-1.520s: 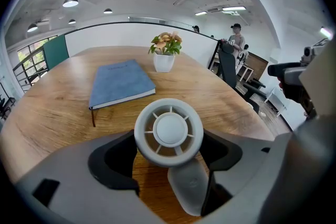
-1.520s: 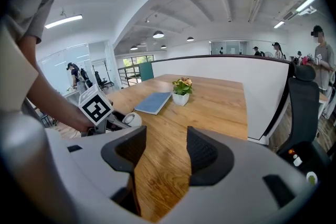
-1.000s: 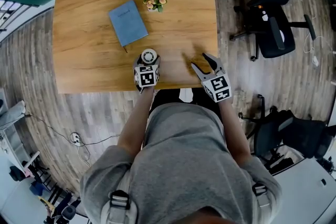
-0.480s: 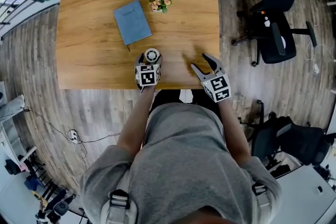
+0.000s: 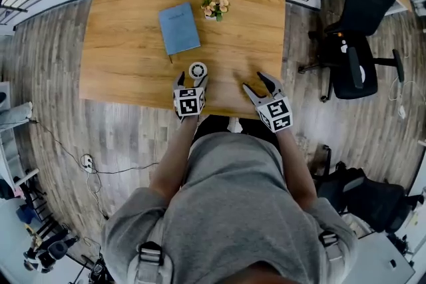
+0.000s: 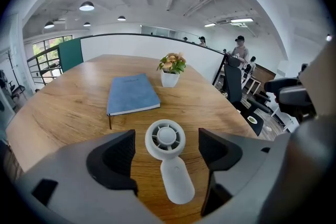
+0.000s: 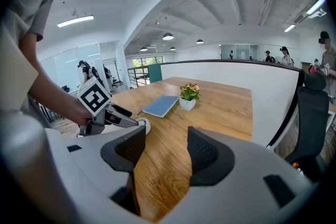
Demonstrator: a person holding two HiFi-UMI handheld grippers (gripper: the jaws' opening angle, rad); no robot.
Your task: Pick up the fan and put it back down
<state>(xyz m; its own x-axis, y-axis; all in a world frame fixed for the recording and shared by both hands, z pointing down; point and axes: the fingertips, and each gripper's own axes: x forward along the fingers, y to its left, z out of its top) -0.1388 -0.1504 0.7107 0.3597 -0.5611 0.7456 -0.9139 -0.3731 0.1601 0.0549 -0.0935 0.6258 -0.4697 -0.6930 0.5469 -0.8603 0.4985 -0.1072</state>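
Note:
The small white hand fan (image 5: 198,70) lies flat on the wooden table (image 5: 133,43), round head away from me and handle (image 6: 176,186) toward me. My left gripper (image 5: 191,81) hovers just over it, open. In the left gripper view the fan's head (image 6: 165,138) sits between the two dark pads (image 6: 113,157) with a gap on each side. My right gripper (image 5: 253,80) stands open over the table's near edge with only bare wood between its jaws. In the right gripper view the left gripper (image 7: 118,118) shows at the left, with the fan (image 7: 143,124) at its tips.
A blue notebook (image 5: 180,28) lies beyond the fan, and a small potted flower (image 5: 215,6) stands farther back. Black office chairs (image 5: 353,56) stand to the table's right. A white partition (image 7: 236,81) runs along the far side, with people beyond it.
My left gripper has risen and drawn back a little from the fan, which stays on the table. The right gripper has hardly moved. The head view has shifted.

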